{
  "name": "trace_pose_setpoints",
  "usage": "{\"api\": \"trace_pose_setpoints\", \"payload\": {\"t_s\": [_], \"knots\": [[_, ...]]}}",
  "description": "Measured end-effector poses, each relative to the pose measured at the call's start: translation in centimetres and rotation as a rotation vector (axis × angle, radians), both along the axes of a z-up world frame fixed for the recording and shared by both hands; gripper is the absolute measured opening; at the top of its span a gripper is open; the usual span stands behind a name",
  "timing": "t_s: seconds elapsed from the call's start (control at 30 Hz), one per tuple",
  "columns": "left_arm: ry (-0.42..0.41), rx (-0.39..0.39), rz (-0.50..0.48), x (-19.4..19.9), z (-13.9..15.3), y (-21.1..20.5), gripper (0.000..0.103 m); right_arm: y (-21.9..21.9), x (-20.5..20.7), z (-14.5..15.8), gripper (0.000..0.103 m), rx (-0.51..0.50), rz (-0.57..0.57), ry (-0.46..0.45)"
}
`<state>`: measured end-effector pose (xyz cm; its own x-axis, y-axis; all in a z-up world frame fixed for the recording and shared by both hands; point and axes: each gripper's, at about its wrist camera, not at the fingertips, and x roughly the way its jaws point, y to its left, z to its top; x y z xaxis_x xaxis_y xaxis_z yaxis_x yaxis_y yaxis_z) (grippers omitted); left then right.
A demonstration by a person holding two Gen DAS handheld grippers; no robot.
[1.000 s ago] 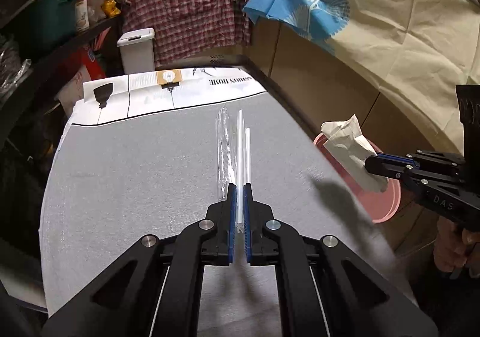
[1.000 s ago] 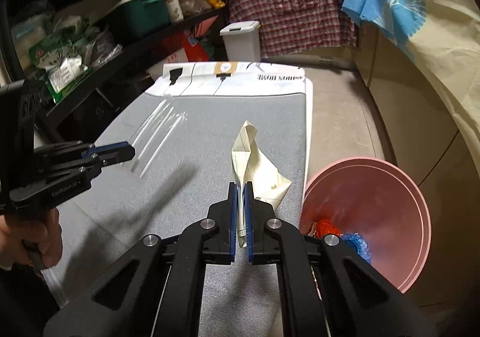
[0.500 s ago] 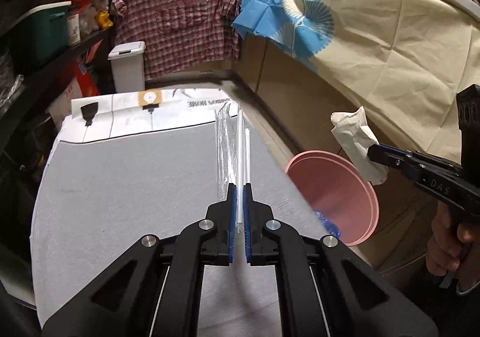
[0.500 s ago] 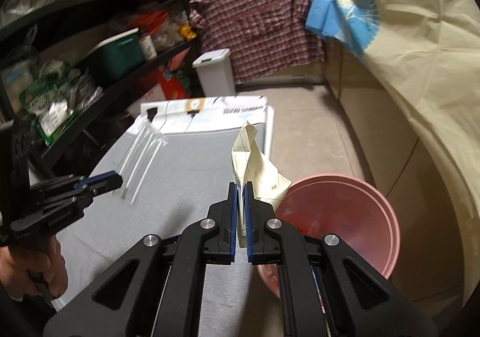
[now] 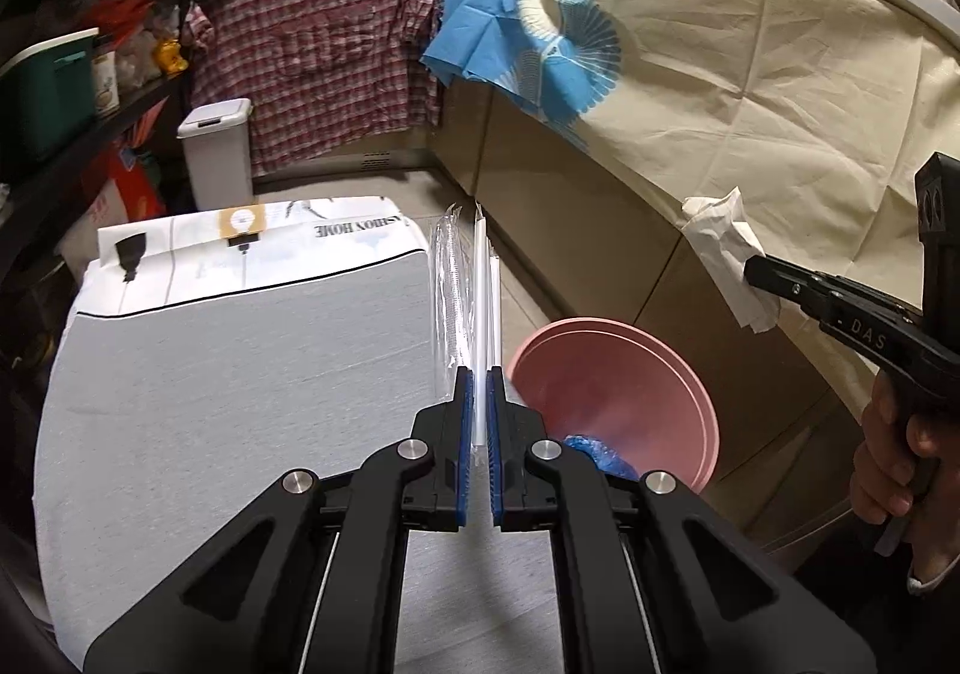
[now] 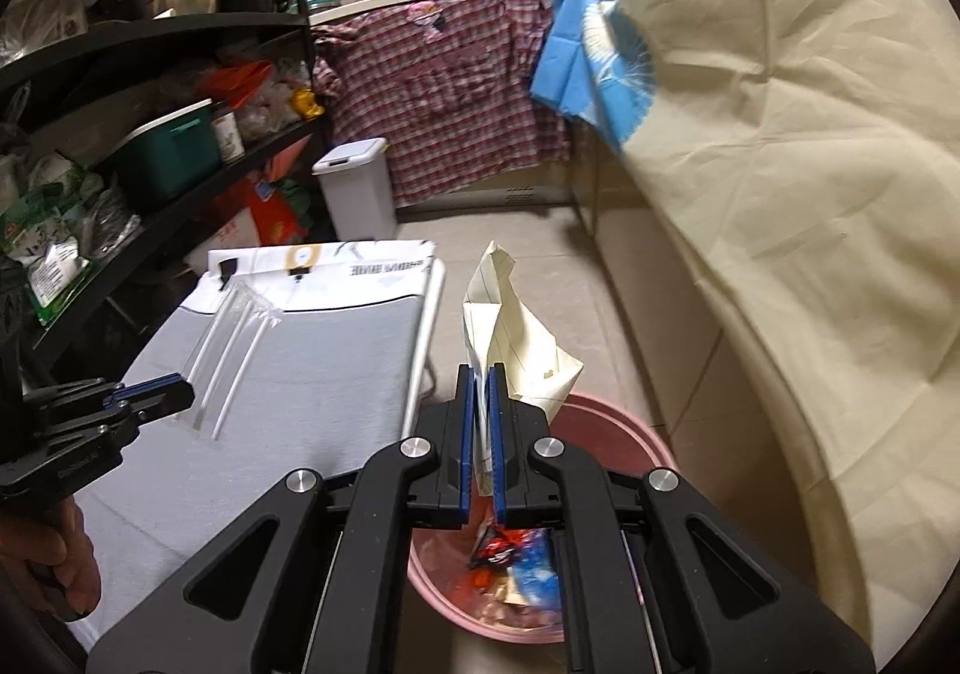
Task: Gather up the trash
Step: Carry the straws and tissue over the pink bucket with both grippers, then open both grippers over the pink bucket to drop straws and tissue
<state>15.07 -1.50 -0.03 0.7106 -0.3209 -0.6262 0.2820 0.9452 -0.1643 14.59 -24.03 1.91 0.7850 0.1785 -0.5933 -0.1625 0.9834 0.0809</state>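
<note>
Right gripper (image 6: 478,434) jaws were clamped on crumpled paper (image 6: 516,338), held over the pink bin (image 6: 651,455) for a drop | left gripper (image 5: 478,437) jaws pinched wrapped straws (image 5: 474,302) at the worktop (image 5: 240,374) edge, bin-bound, I'd say.

Left gripper (image 5: 478,422) clamping white straws (image 5: 480,308), right gripper (image 5: 757,270) pinching what looks like tissue (image 5: 726,248) above pink bin (image 5: 636,374)

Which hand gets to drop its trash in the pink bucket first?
Right. The right gripper holds the paper directly above the pink bucket; the left gripper with the straws is still beside it.
</note>
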Motion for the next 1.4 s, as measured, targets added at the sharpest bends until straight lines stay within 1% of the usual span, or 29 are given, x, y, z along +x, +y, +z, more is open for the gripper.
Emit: {"api": "trace_pose_setpoints", "payload": {"t_s": [0.2, 0.47, 0.73, 0.87, 1.03, 1.3, 1.33, 1.37, 1.4], "knots": [[0.002, -0.007, -0.021, 0.7, 0.1, -1.9, 0.005, -1.7, 0.3, 0.0, 0.005, -0.022, -0.033, 0.000], [0.003, -0.006, -0.063, 1.3, -0.2, -5.0, 0.005, -2.7, 0.9, -0.7, 0.005, -0.013, -0.053, 0.026], [0.029, 0.010, -0.090, 2.0, -1.3, -7.6, 0.005, -3.4, 1.9, -1.4, 0.006, 0.005, -0.065, 0.057], [0.043, 0.025, -0.103, 2.3, -2.0, -8.9, 0.005, -3.5, 2.2, -1.8, 0.008, 0.008, -0.070, 0.069], [0.065, 0.039, -0.107, 2.7, -2.9, -9.9, 0.005, -4.0, 2.9, -2.3, 0.009, 0.033, -0.081, 0.095], [0.087, 0.038, -0.119, 3.6, -3.7, -11.0, 0.005, -4.0, 3.2, -2.8, 0.010, 0.031, -0.084, 0.108], [0.091, 0.034, -0.122, 3.6, -3.7, -11.2, 0.006, -4.1, 3.3, -2.8, 0.011, 0.029, -0.087, 0.112], [0.094, 0.032, -0.126, 3.6, -3.8, -11.3, 0.009, -4.1, 3.4, -2.9, 0.018, 0.024, -0.094, 0.116], [0.095, 0.033, -0.129, 3.6, -3.8, -11.4, 0.012, -4.1, 3.5, -3.0, 0.038, 0.020, -0.102, 0.119]]}}
